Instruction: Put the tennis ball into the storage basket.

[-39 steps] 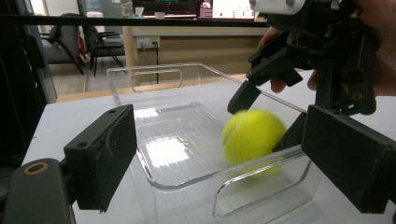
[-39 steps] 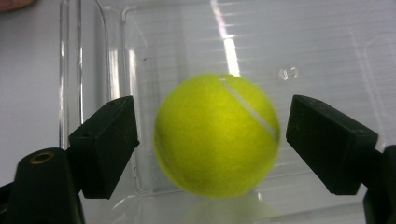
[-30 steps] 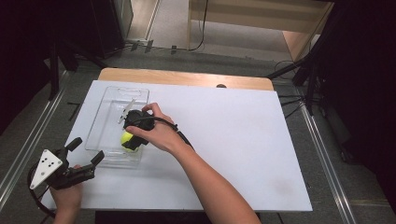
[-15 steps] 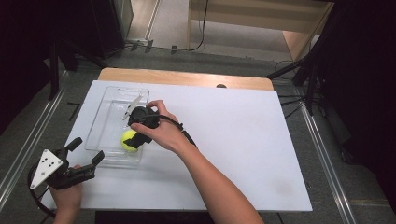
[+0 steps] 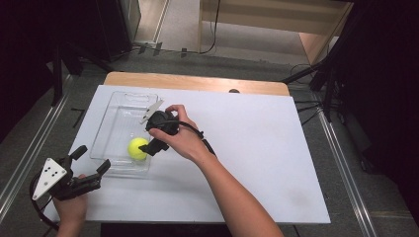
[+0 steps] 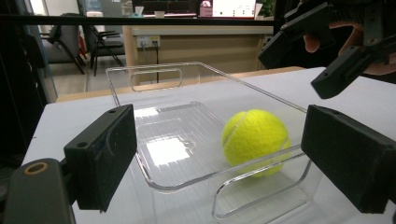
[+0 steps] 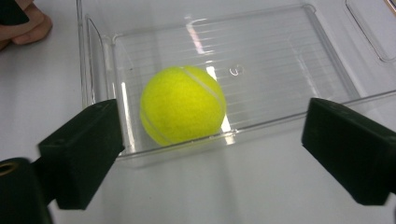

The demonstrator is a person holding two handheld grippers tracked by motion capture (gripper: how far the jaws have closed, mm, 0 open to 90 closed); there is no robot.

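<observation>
Prob. office: desk [image 6: 196,35], chairs [image 6: 100,44]

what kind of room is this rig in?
Probably an office or lab set up for recording: a white table on grey carpet, office chairs and a wooden desk with wall sockets behind, cables trailing over the floor.

Tennis ball [image 5: 138,148]: bright yellow-green, fuzzy, one pale curved seam line across it. Tray [image 5: 114,129]: clear, colourless plastic, fine parallel ridges along its floor, white glare patches. Desk [image 5: 267,148]: plain matt white top; a strip of light brown wood shows along its upper edge in the frame. Right hand-held gripper [image 5: 150,145]: black, with black pads. Left hand-held gripper [image 5: 91,162], lower left: black, carrying a light grey plate dotted with small dark holes. Floor: grey.
</observation>
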